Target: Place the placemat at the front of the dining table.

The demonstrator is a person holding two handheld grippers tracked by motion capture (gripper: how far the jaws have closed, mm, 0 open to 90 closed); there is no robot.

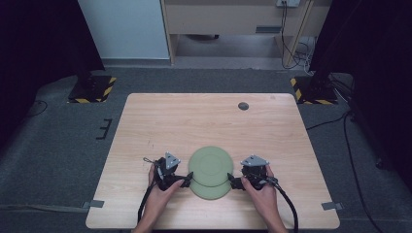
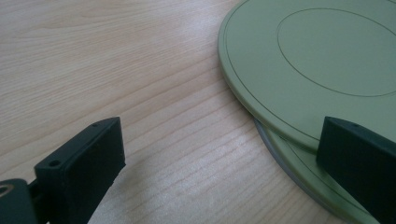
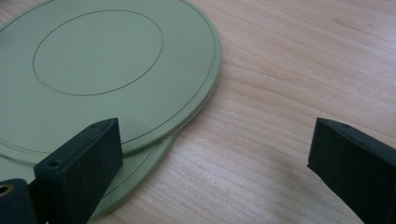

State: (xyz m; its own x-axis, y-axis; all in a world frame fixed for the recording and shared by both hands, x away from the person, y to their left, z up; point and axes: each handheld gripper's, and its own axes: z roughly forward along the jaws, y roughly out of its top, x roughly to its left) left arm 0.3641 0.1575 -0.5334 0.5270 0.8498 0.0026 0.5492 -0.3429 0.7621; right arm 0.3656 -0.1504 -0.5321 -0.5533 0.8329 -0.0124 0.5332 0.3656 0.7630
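1. Lying flat near the front edge of the table (image 1: 160, 116), two green plates are overlapping: the upper plate (image 1: 211, 164) is resting on the lower plate (image 1: 210, 189), shifted toward the far side.
2. Being round, the plates are showing no long axis; their faces are pointing upward, and the offset between them is running front to back.
3. Flanking the stack, the left tool (image 1: 186, 178) is sitting just beside its left rim with jaws spread, one jaw over bare wood and the other over the rims in the left gripper view.
4. Mirroring it, the right tool (image 1: 234, 182) is waiting at the right rim, jaws likewise spread and pinching nothing.
5. Judging by this placement, each tool is being lined up with the exposed rim step, where an edge can be caught.
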